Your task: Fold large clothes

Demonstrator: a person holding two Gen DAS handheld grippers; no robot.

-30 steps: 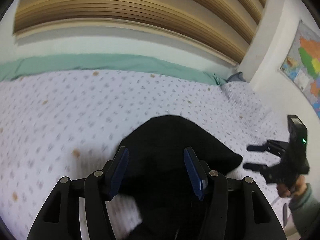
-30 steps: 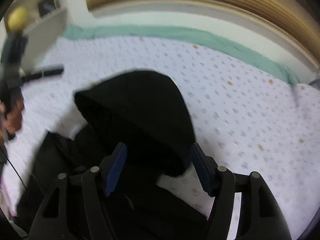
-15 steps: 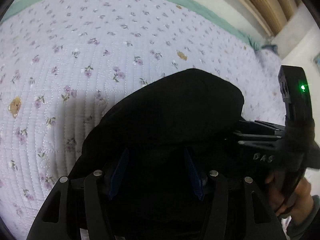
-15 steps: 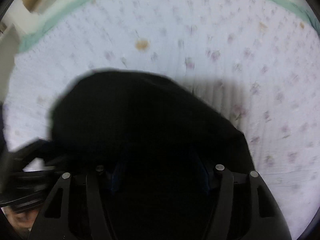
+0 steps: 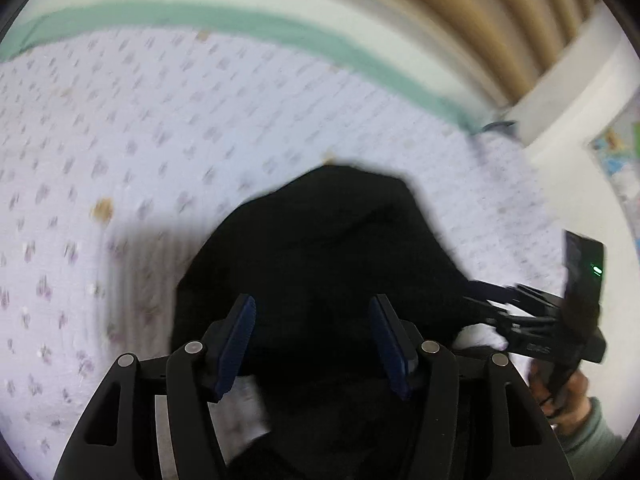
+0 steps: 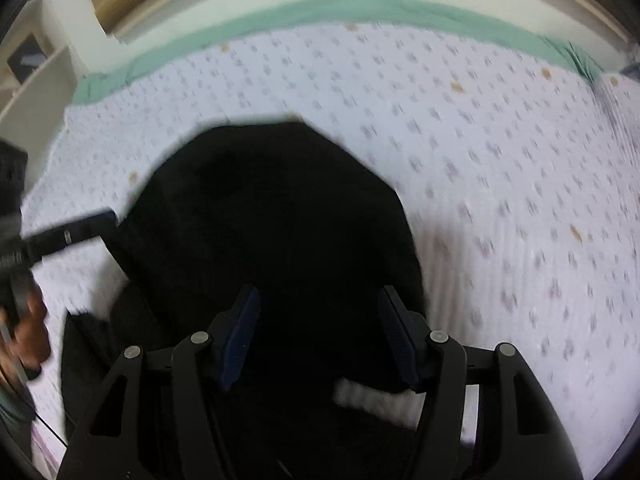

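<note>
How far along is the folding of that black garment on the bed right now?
Early stage. Done: the black garment lies on the floral bedspread, bunched, no neat fold visible. In hand: both grippers sit low over it with fabric between the fingers; the left gripper is opening, the right gripper closing, and neither visibly pinches cloth yet. Left: grip, spread it flat, then make the folds.

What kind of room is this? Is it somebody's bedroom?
Most likely a bedroom. A black garment lies on a bed's flowery quilt over a green sheet, with what looks like a map on the wall.
</note>
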